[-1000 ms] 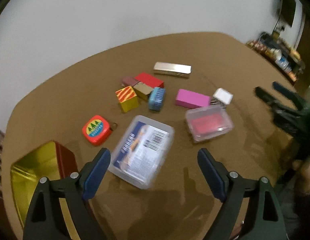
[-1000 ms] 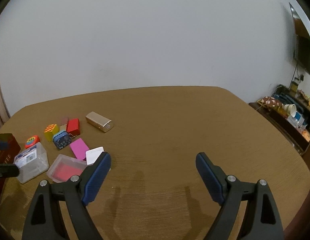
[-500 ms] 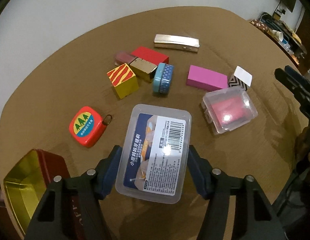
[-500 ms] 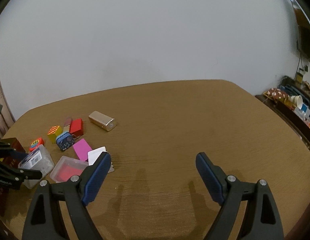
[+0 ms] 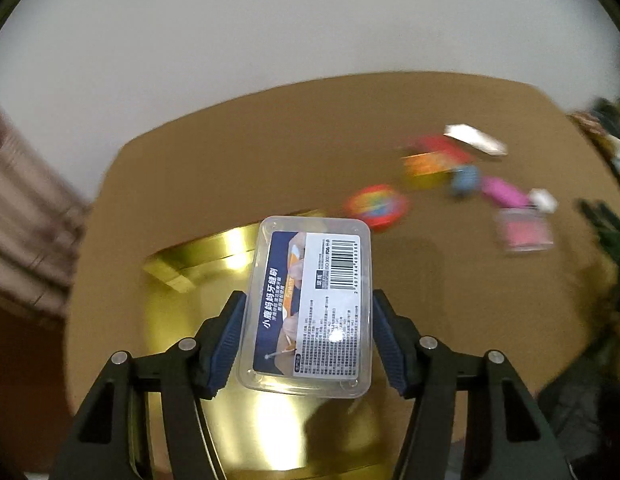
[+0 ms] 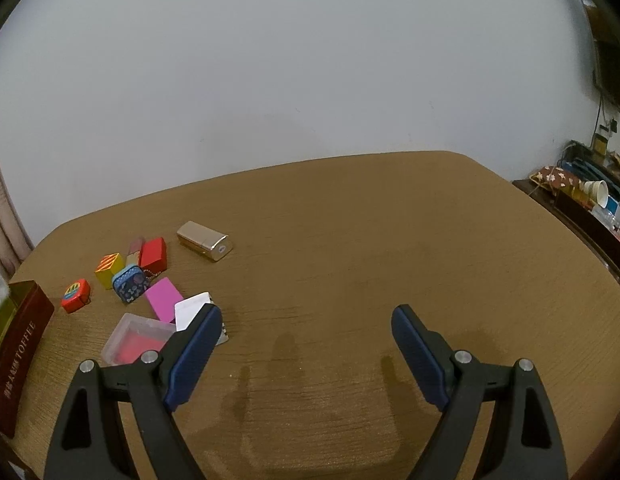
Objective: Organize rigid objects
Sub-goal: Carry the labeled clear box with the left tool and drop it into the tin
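only the left wrist view is showing the clear labelled box (image 5: 310,304), sitting clamped between the closing left tongs (image 5: 305,340), above the gold tin (image 5: 197,264). the right tongs (image 6: 305,356) are hanging released over the desk (image 6: 350,248), small blocks (image 6: 149,256) lying beyond their left finger.

Right wrist view: bare bench (image 6: 350,260) from 11 round to 3 o'clock, open passage. Small-object cluster (image 6: 145,276) at 10 o'clock blocks that side. Red tin (image 6: 21,344) walls off 9 o'clock at bench edge.
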A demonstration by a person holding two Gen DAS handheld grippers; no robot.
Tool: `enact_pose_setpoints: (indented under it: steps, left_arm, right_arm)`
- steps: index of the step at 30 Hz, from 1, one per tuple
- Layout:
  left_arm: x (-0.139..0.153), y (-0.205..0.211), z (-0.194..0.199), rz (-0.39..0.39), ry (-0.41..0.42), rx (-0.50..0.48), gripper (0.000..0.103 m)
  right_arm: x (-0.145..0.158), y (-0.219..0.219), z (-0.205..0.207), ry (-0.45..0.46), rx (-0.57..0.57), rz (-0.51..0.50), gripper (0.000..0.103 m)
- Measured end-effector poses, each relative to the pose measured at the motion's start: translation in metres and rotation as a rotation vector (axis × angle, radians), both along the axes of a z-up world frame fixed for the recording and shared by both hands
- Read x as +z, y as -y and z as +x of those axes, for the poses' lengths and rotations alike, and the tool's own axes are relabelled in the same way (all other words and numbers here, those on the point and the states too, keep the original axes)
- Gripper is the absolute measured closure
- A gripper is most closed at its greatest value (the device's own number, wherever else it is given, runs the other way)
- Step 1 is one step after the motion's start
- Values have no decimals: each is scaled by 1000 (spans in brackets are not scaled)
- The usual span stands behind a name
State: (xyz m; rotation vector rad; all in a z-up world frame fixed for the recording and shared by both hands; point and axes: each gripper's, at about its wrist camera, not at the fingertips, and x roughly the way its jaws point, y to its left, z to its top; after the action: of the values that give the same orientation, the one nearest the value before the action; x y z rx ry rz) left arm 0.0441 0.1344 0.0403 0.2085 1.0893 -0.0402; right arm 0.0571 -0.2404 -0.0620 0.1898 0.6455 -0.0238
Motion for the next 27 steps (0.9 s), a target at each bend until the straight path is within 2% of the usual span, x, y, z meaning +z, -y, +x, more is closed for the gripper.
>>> enact_pose_setpoints:
  steps: [4, 7, 10, 16, 21, 24, 27]
  left_arm:
    - [-25, -46, 17, 34, -46, 110, 46]
    - [-44, -62, 29, 8, -55, 144, 46]
    - [-57, -66, 30, 14, -64, 148, 46]
    - [-63, -63, 27, 26, -70, 169, 46]
    - [-60, -66, 27, 26, -59, 193, 45]
    - [-58, -59, 22, 71, -42, 199, 37]
    - [-46, -53, 12, 45, -15, 225, 34]
  right_arm:
    - [0, 1, -1, 11, 28, 17, 14]
    - [1, 1, -1, 17, 109, 53, 14]
    - [5, -2, -3, 34, 255, 92, 14]
    - [22, -23, 1, -1, 608, 69, 14]
    - [38, -47, 15, -64, 802, -55, 14]
    - [46, -70, 22, -104, 934, -141, 14]
    - [44, -92, 32, -151, 1020, -204, 14]
